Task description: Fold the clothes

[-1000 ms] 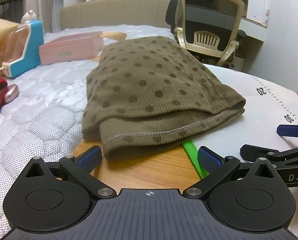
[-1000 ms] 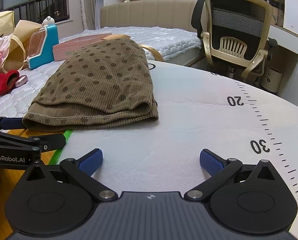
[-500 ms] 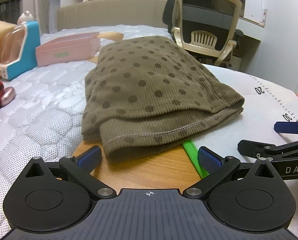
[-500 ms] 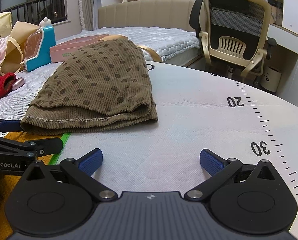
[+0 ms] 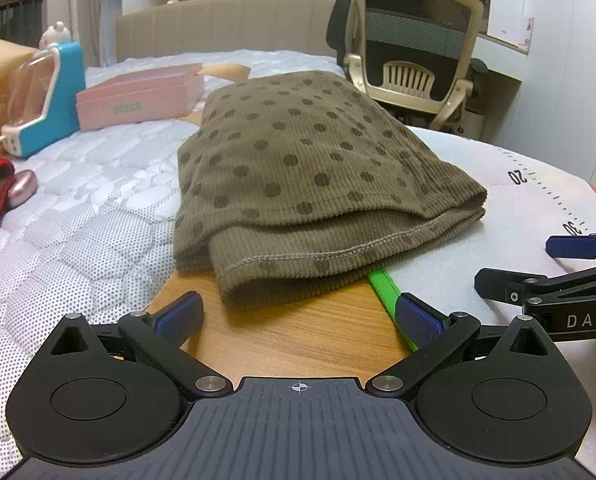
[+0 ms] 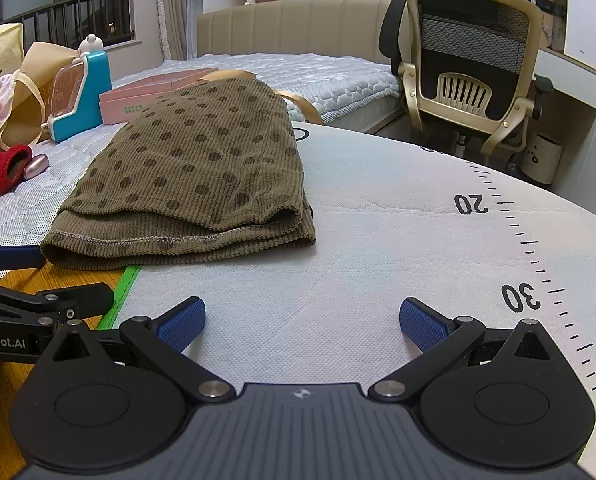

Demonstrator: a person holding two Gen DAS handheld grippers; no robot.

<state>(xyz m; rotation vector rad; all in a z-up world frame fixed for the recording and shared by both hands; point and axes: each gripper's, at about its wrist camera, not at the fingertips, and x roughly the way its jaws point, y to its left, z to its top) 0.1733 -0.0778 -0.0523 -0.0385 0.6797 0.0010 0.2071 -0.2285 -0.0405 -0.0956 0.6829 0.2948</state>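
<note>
Change: over the last second both views draw slightly nearer to the folded garment; nothing is picked up, and its shape is the same.
Meaning: the fold looks finished or close to it, judging by the stacked layers; any next move is likely a tidy or a last fold.
Left gripper (image 5: 298,314): jaws spread wide, empty, low over bare wood just short of the garment's near hem.
Right gripper (image 6: 302,320): jaws spread wide, empty, over the white mat, well right of the garment.
Garment (image 5: 314,184): olive ribbed cloth with dark dots, folded in layers, stitched hem facing near, lying across the wooden board (image 5: 298,344), green strip (image 5: 386,292) and white ruler-marked mat (image 6: 398,248).
Edges: the garment's left side meets the quilted bed (image 5: 77,216); its right folded edge lies on the mat.
Open room: wide bare mat to the right; left is cluttered.
Far: pink box (image 5: 137,98), blue toy (image 5: 57,92), office chair (image 6: 466,64).
</note>
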